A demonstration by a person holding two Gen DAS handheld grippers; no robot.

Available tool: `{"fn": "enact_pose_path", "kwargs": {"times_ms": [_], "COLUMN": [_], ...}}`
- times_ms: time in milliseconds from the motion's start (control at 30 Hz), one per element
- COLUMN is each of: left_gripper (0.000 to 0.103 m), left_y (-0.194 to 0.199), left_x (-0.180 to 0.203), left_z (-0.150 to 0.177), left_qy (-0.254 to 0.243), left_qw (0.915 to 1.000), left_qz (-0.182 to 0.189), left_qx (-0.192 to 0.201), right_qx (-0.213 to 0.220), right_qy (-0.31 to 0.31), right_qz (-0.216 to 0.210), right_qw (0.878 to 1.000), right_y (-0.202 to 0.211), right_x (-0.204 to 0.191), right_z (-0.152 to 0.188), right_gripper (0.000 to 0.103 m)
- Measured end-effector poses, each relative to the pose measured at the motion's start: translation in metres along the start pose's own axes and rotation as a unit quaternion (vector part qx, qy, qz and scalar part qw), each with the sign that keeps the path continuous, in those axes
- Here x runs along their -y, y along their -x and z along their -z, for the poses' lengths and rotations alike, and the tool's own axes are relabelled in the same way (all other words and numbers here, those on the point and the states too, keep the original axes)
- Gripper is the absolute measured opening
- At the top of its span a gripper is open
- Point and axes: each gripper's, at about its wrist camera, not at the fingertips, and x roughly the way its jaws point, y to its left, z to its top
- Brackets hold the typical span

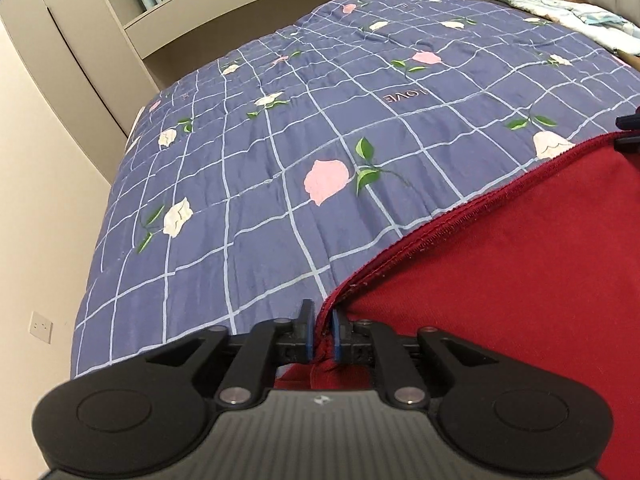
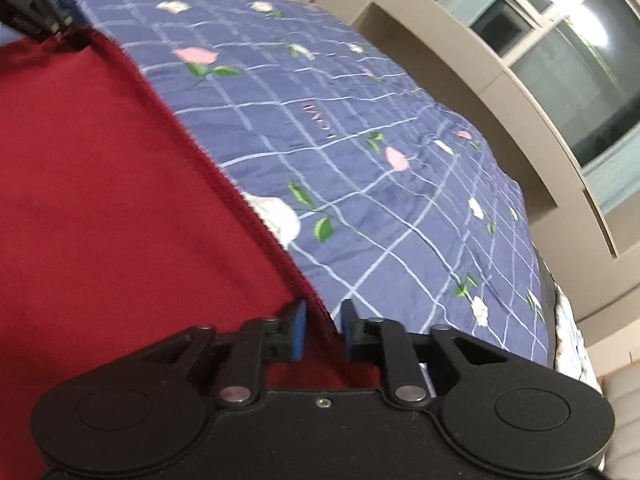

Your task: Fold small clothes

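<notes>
A red garment (image 1: pixel 520 280) hangs stretched between my two grippers above a blue checked quilt with roses (image 1: pixel 260 160). My left gripper (image 1: pixel 323 322) is shut on one corner of its hemmed edge. My right gripper (image 2: pixel 323 322) holds the other corner of the red garment (image 2: pixel 100 200), jaws a little apart with the hem pinched between them. The right gripper shows at the right edge of the left wrist view (image 1: pixel 630 132). The left gripper shows at the top left of the right wrist view (image 2: pixel 44 4). The garment's lower part is hidden.
The quilt (image 2: pixel 400 200) covers a bed. Beige cabinets and a shelf (image 1: pixel 100 60) stand behind it. A light patterned cloth (image 1: pixel 580 16) lies at the far corner. A window (image 2: pixel 560 60) is on the right. A wall socket (image 1: pixel 42 326) is low on the left.
</notes>
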Motion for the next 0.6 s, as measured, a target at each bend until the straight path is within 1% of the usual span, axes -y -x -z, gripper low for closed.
{"fn": "enact_pose_path", "kwargs": {"times_ms": [33,67,100,133,167,233,267,333,433,467,533,567,600], "left_gripper": [0.034,0.047,0.068,0.077,0.078,0.087,0.088,0.093,0.095,0.095,0.095,0.095,0.095], "left_y": [0.001,0.004,0.006,0.009,0.012,0.02,0.026,0.04,0.062,0.069,0.084,0.09,0.096], "left_x": [-0.001,-0.004,-0.007,-0.013,-0.019,-0.032,-0.039,-0.051,-0.06,-0.06,-0.055,-0.052,-0.047], "left_z": [0.0,0.002,0.001,0.005,0.007,0.013,0.018,0.033,0.062,0.072,0.096,0.106,0.118], "left_qy": [0.003,0.011,0.018,0.032,0.045,0.077,0.1,0.147,0.204,0.215,0.23,0.237,0.242], "left_qw": [1.0,0.9999,0.9998,0.9994,0.9989,0.9968,0.9947,0.9882,0.9758,0.9725,0.9666,0.9643,0.962], "left_qz": [-0.002,-0.003,-0.003,-0.002,0.002,0.015,0.018,0.031,0.064,0.077,0.102,0.108,0.116], "left_qx": [0.001,0.003,0.004,0.008,0.011,0.014,0.016,0.029,0.044,0.045,0.049,0.049,0.048], "right_qx": [0.003,0.007,0.011,0.015,0.02,0.027,0.031,0.049,0.074,0.08,0.091,0.093,0.091], "right_qy": [-0.012,-0.024,-0.039,-0.057,-0.074,-0.12,-0.142,-0.188,-0.255,-0.275,-0.305,-0.315,-0.321], "right_qz": [0.002,0.005,0.009,0.013,0.012,0.007,0.009,0.009,-0.006,-0.013,-0.03,-0.038,-0.045], "right_qw": [1.0,1.0,0.999,0.998,0.997,0.992,0.989,0.981,0.964,0.958,0.947,0.944,0.942], "right_y": [0.003,0.007,0.011,0.016,0.021,0.033,0.04,0.062,0.099,0.111,0.138,0.149,0.158], "right_x": [0.003,0.006,0.011,0.016,0.022,0.034,0.039,0.046,0.046,0.043,0.03,0.023,0.015], "right_z": [0.002,0.006,0.01,0.015,0.021,0.035,0.042,0.062,0.094,0.104,0.127,0.135,0.143], "right_gripper": [0.036,0.048,0.064,0.071,0.081,0.084,0.085,0.089,0.09,0.089,0.086,0.085,0.081]}}
